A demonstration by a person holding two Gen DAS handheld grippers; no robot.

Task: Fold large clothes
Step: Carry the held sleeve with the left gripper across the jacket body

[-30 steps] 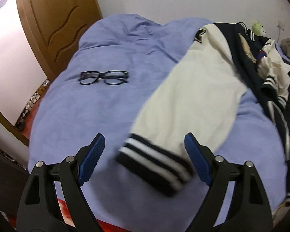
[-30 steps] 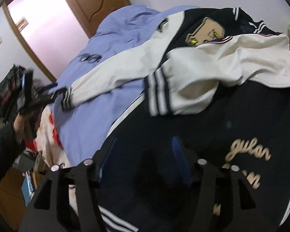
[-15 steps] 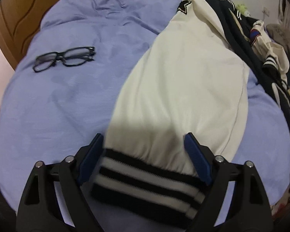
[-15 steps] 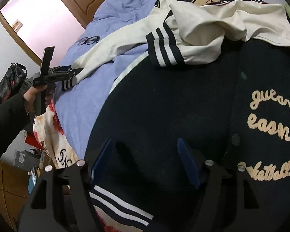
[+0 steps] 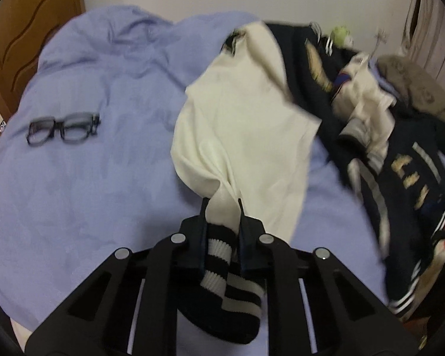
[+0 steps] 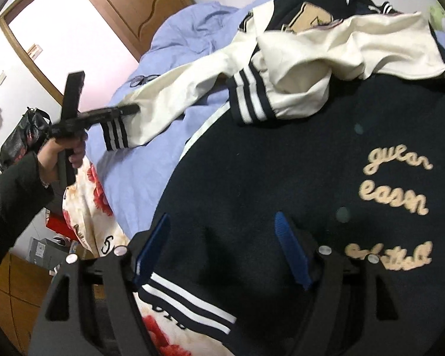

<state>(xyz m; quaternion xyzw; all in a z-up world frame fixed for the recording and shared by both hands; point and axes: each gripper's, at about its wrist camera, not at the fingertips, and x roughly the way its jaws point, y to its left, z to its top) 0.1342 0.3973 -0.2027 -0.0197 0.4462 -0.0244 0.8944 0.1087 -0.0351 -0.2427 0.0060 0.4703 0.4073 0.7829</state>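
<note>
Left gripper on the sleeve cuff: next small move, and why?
Probably carry the cuff across onto the navy jacket body. The left gripper is shut on the cream sleeve, which stretches out over the blue bedding; the right gripper hangs open above the body.

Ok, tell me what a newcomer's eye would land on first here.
First, the left gripper shut on the cream sleeve just above its striped cuff, lifting it off the blue bedspread. Next, the navy jacket with cream lettering spread under the open right gripper. Then the glasses lying alone on the bedspread to the sleeve's left.
</note>
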